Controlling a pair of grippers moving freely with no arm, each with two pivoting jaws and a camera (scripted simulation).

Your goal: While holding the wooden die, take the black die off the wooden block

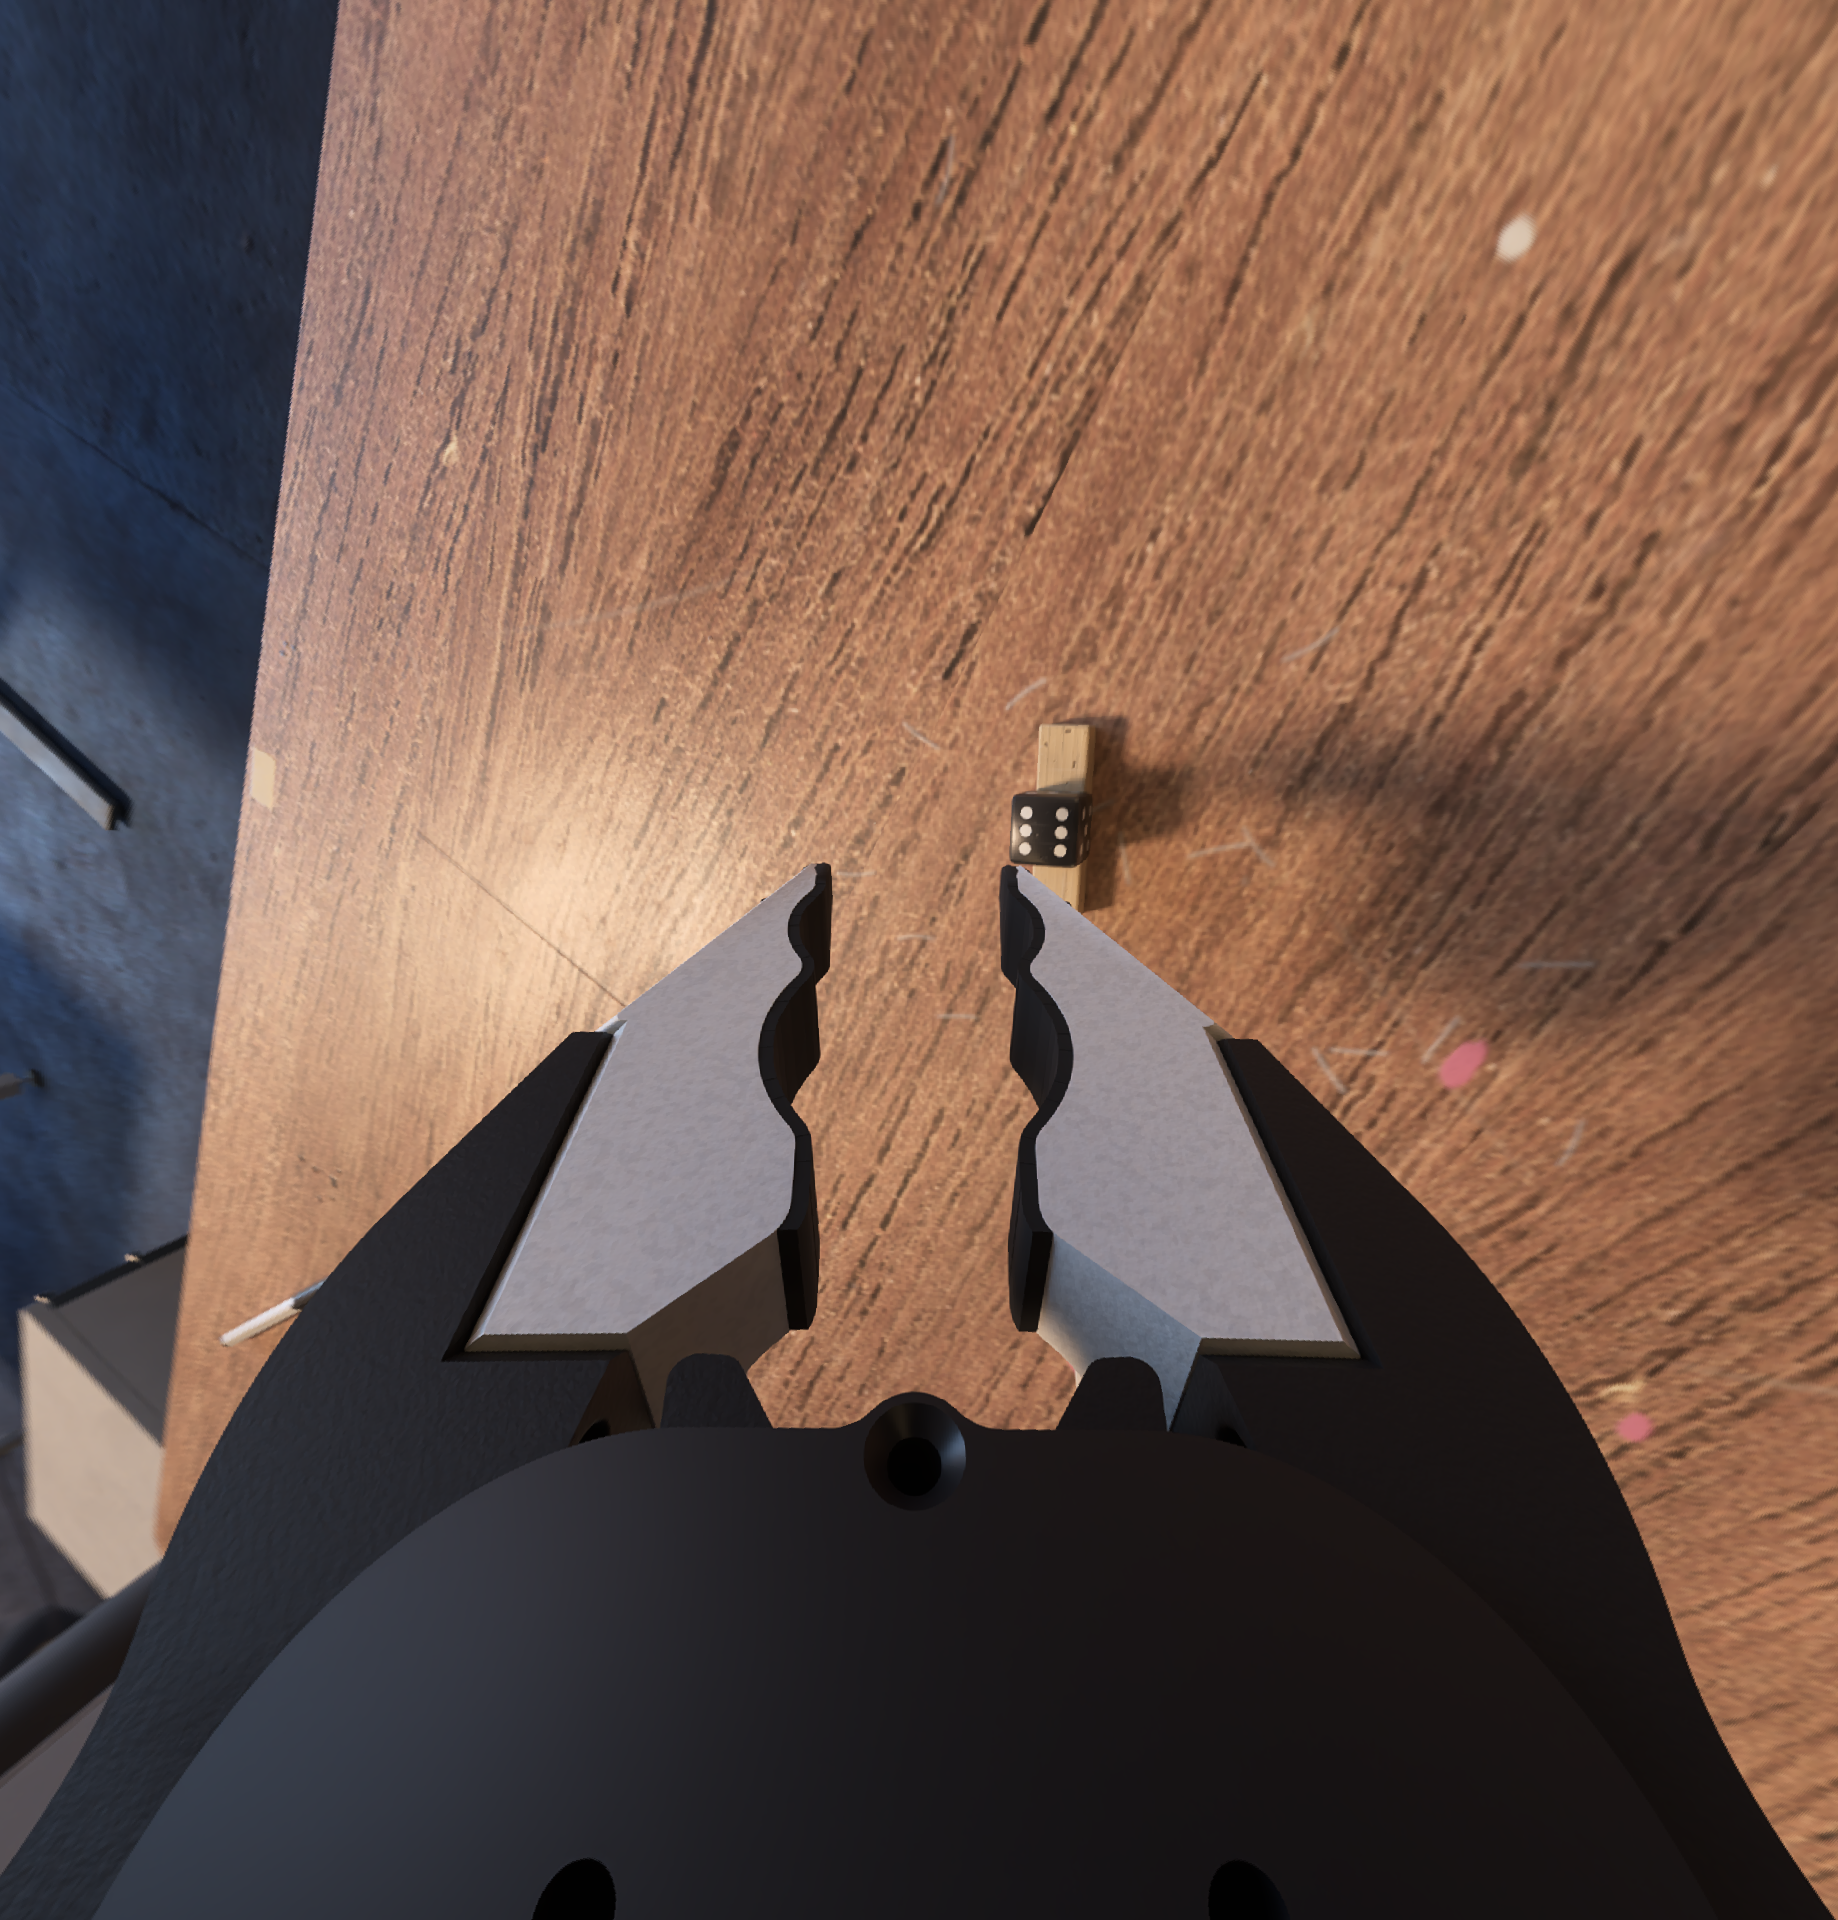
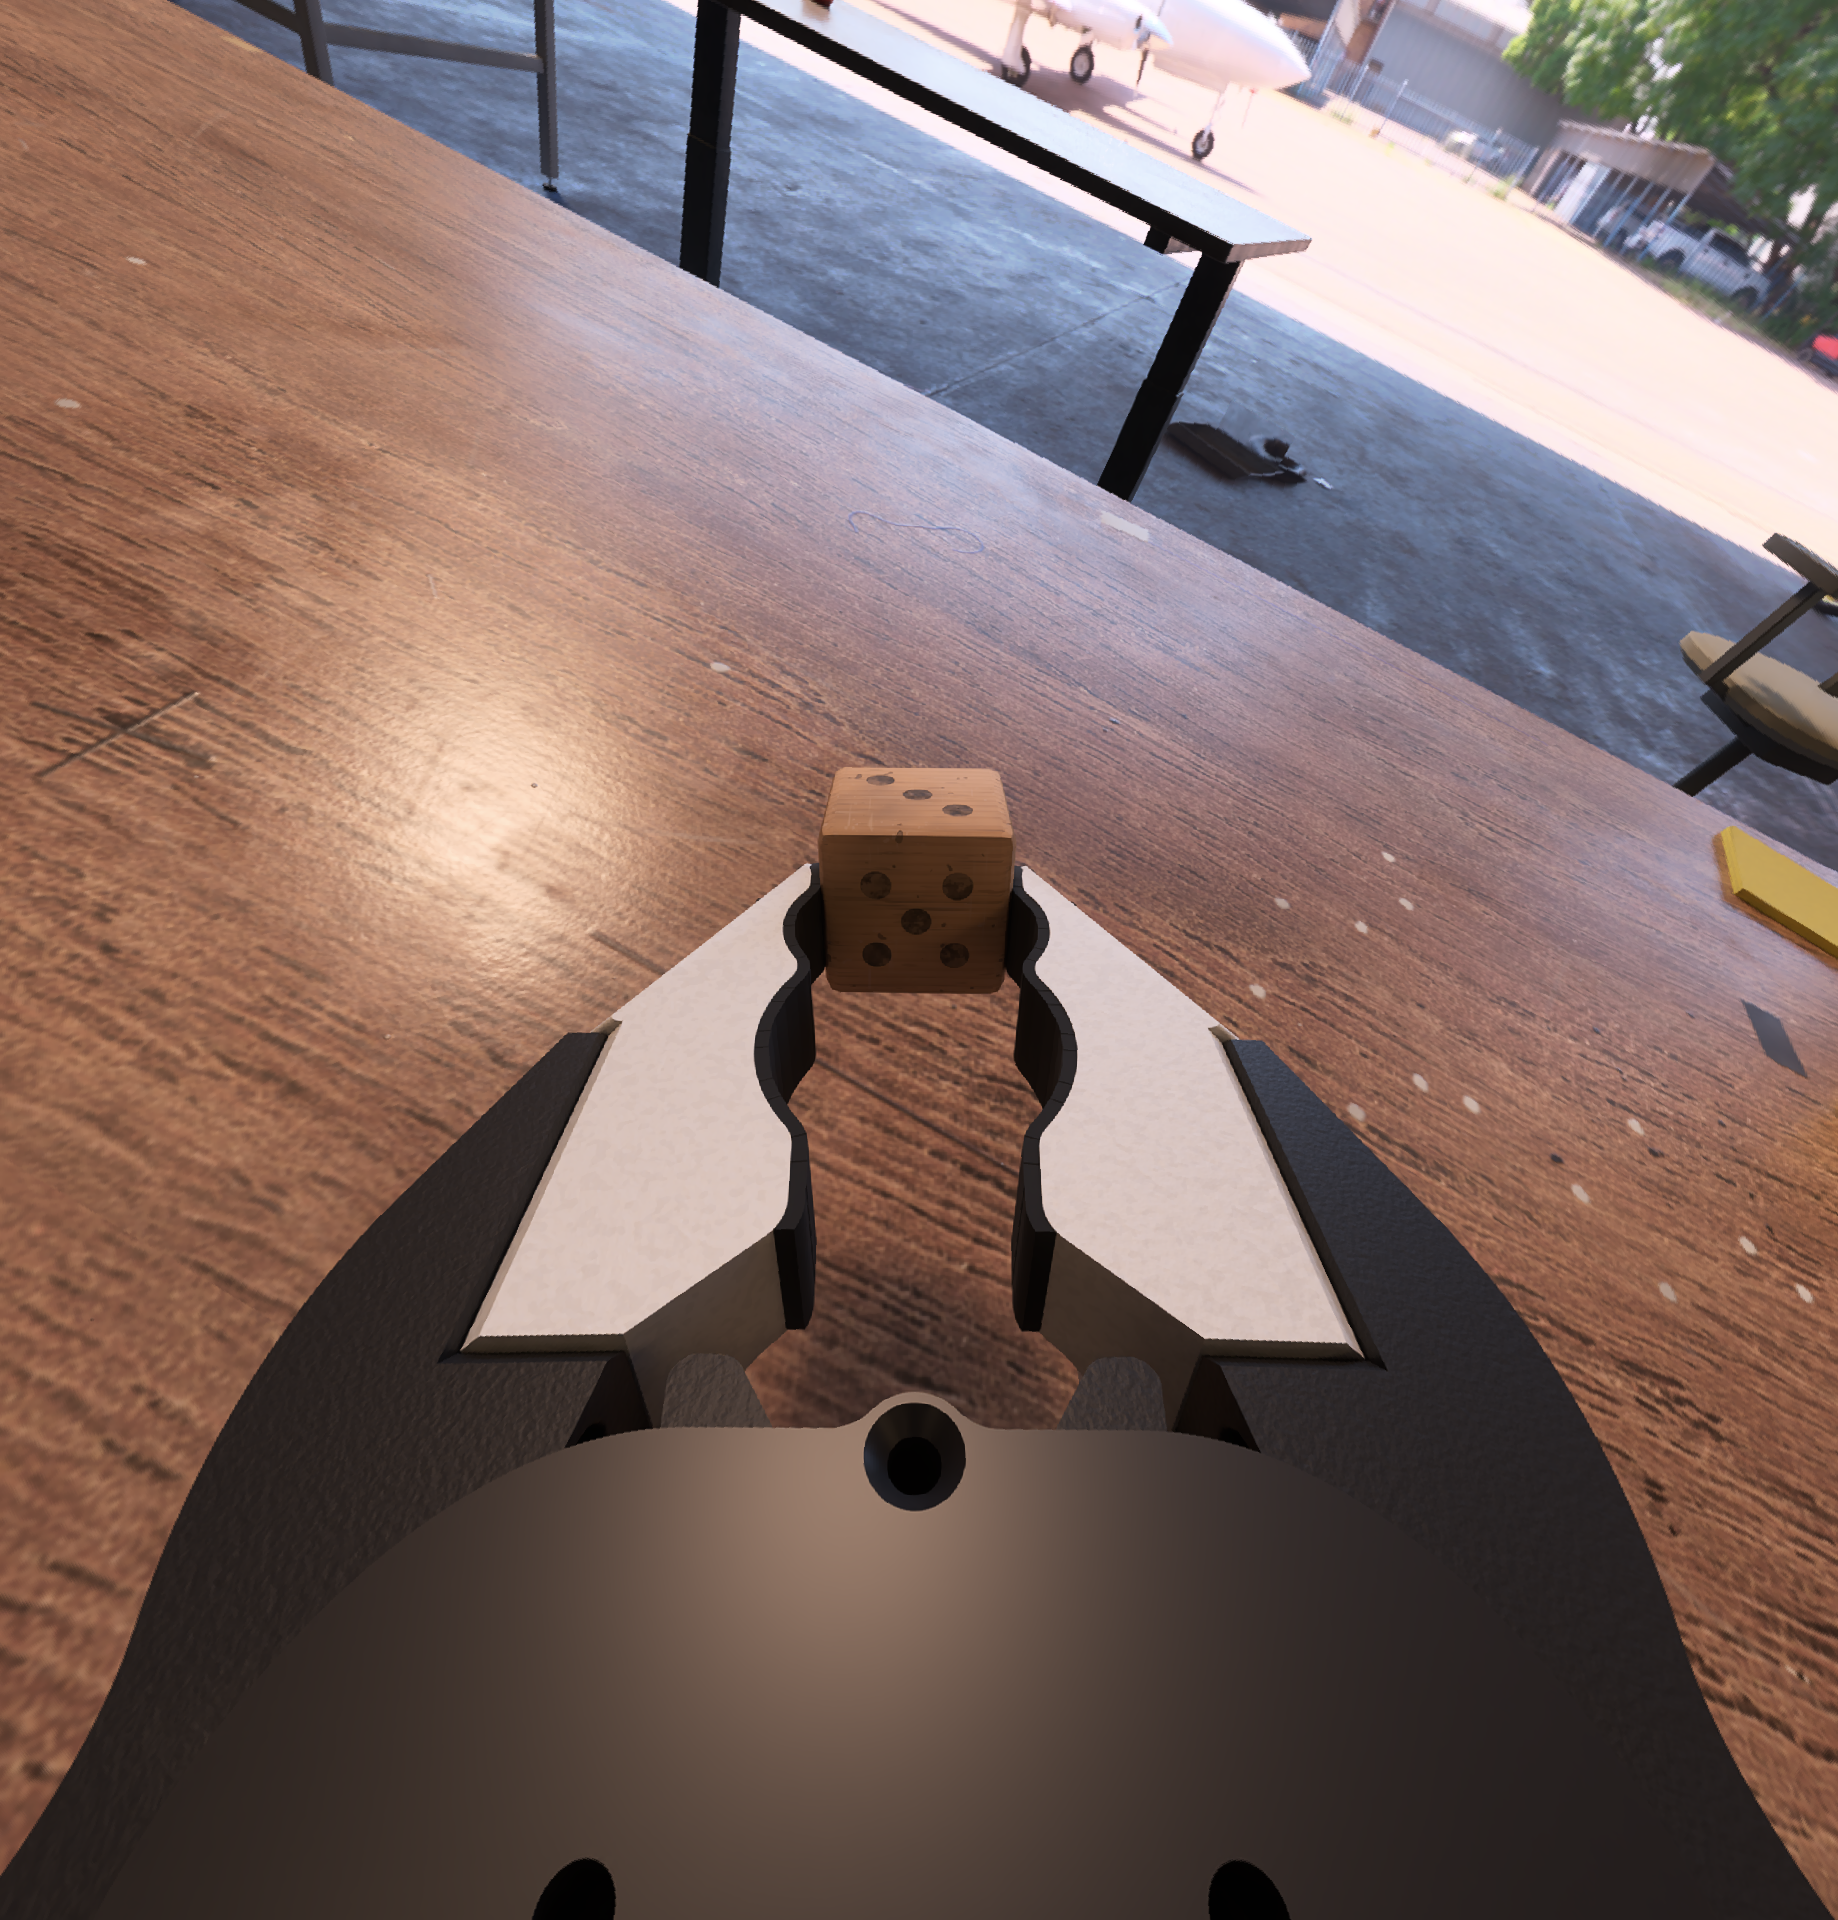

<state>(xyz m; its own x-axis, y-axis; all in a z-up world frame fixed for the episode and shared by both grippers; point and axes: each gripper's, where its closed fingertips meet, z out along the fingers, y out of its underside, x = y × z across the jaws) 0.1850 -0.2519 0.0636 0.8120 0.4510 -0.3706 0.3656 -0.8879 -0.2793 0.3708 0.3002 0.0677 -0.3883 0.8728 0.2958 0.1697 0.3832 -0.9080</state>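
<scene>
Brown wooden table (image 1: pixel 894 416): black die (image 1: pixel 1049 828) sits on wooden block (image 1: pixel 1064 753). Left gripper (image 1: pixel 915 883) above, jaws apart, empty. Right gripper (image 2: pixel 915 883) clamps wooden die (image 2: pixel 915 883).

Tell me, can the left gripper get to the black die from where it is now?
Probably yes. The left gripper is open with nothing between its jaws, and the black die sits uncovered on the wooden block, just ahead and slightly to the right. Nothing stands between them on the table.

The near end of the wooden block (image 1: pixel 1069 821) is hidden behind a fingertip of the left tool (image 1: pixel 915 883) — the black die (image 1: pixel 1050 828) covers its middle. A yellow flat piece (image 2: pixel 1798 899) is cut off by the right edge.
</scene>
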